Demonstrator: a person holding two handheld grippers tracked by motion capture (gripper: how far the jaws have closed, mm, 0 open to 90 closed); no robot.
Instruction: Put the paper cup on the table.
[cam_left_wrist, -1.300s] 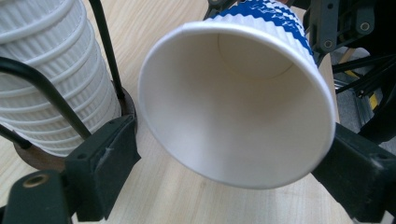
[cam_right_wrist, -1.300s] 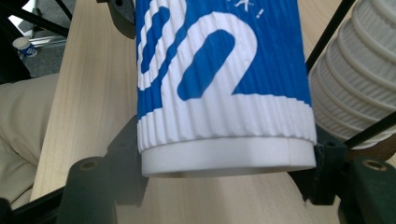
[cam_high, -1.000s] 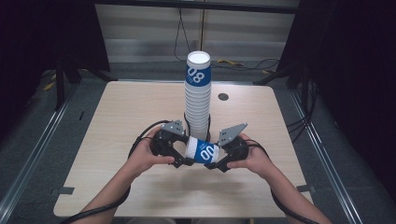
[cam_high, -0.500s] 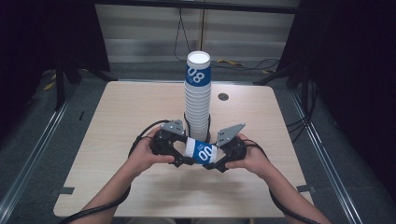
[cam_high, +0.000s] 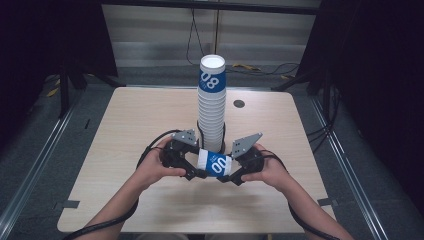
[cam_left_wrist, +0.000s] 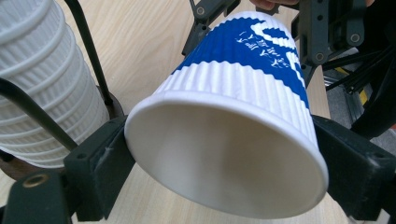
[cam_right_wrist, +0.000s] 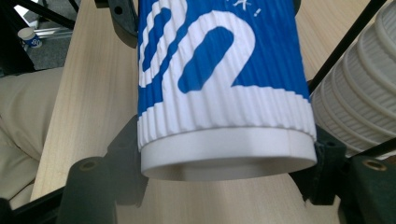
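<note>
A blue-and-white ribbed paper cup (cam_high: 215, 163) lies on its side just above the table, held between both grippers in front of a tall stack of white cups (cam_high: 212, 105). My left gripper (cam_high: 194, 169) is shut on its open mouth end; in the left gripper view the jaws press the rim of the cup (cam_left_wrist: 233, 116) from both sides. My right gripper (cam_high: 234, 172) is shut on the base end, its jaws flanking the cup (cam_right_wrist: 219, 93) in the right gripper view. The stack, topped by a blue "08" cup, stands right behind the held cup (cam_left_wrist: 42, 79) (cam_right_wrist: 359, 93).
The light wooden table (cam_high: 125, 130) has a round cable hole (cam_high: 239, 104) at the back right. Black cables trail from both grippers around the stack's base. Metal floor rails run along both sides. A small cup (cam_right_wrist: 30, 36) sits on the floor beyond the table edge.
</note>
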